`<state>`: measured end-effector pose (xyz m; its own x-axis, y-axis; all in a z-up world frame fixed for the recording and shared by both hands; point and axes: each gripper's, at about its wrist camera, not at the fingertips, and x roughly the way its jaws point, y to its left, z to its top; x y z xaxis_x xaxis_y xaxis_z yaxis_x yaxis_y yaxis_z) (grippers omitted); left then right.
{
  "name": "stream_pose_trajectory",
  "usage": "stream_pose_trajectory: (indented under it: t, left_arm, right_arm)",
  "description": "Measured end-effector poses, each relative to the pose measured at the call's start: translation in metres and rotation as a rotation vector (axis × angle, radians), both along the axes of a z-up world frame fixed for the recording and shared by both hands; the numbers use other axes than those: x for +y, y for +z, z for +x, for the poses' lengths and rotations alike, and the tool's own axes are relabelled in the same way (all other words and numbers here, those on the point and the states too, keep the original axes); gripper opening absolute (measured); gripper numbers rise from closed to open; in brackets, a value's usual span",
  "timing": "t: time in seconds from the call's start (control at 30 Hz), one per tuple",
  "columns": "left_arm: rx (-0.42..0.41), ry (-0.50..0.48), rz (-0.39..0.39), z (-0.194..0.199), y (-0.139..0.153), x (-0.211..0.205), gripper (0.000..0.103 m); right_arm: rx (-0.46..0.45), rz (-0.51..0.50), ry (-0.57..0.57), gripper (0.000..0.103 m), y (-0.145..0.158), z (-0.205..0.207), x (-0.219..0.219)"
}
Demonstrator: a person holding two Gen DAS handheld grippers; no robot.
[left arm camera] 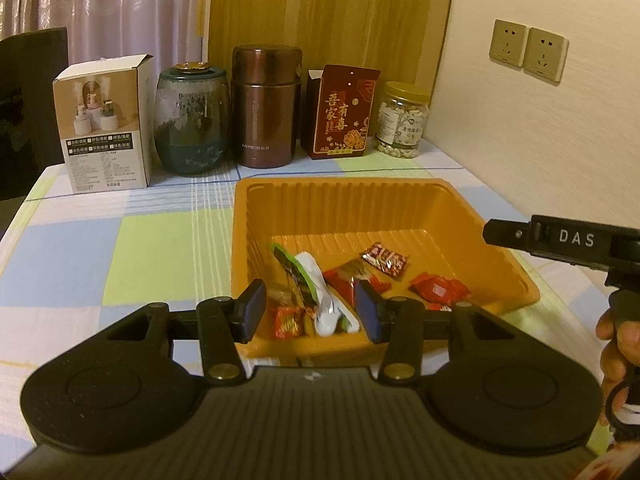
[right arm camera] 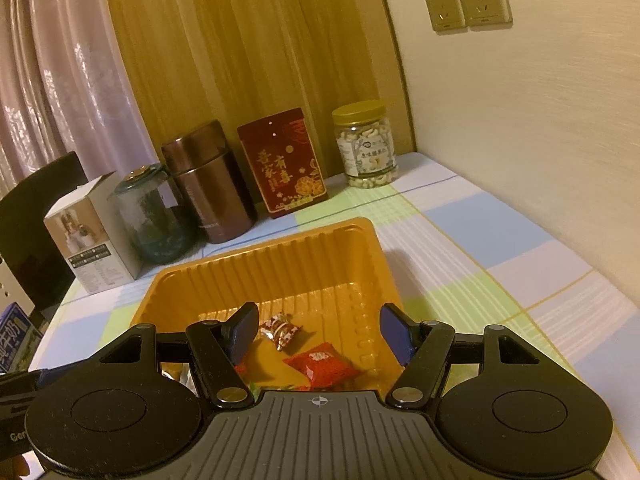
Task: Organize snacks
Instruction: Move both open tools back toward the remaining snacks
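Just both jaws parted, empty, above the orange tray (left arm camera: pixel 516 276) of snacks (left arm camera: pixel 320 288).

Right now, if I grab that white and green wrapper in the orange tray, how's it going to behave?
The white and green wrapper looks crinkled and thin, so it will probably flop and bend rather than lift stiffly. Its glossy surface may slip between pads. It overlaps a red candy in the orange tray, so pulling it could drag that neighbour along.

A tray (left arm camera: pixel 400 208) sits on the table (left arm camera: pixel 120 248), holding several wrapped snacks (left arm camera: pixel 384 260), perhaps 6. Behind it stand 5 things in a row, left to right: box (left arm camera: pixel 106 124), glass jar (left arm camera: pixel 192 120), flask (left arm camera: pixel 266 108), carton (left arm camera: pixel 340 114), nut jar (left arm camera: pixel 402 120).
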<state>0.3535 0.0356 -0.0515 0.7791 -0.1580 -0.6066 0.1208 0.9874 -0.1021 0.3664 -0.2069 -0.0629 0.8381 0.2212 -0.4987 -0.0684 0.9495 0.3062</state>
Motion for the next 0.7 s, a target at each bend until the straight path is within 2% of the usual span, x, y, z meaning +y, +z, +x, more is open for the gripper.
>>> stream_pose_trajectory:
  t: [0.33, 0.7]
  left_arm:
    - [0.028, -0.045, 0.006, -0.044, -0.005, -0.002, 0.049]
    - [0.070, -0.139, 0.077, -0.091, -0.021, -0.014, 0.052]
  right_arm:
    - [0.019, -0.038, 0.027, 0.067, 0.002, -0.038, -0.004]
    - [0.101, -0.093, 0.099, 0.067, -0.019, -0.083, -0.009]
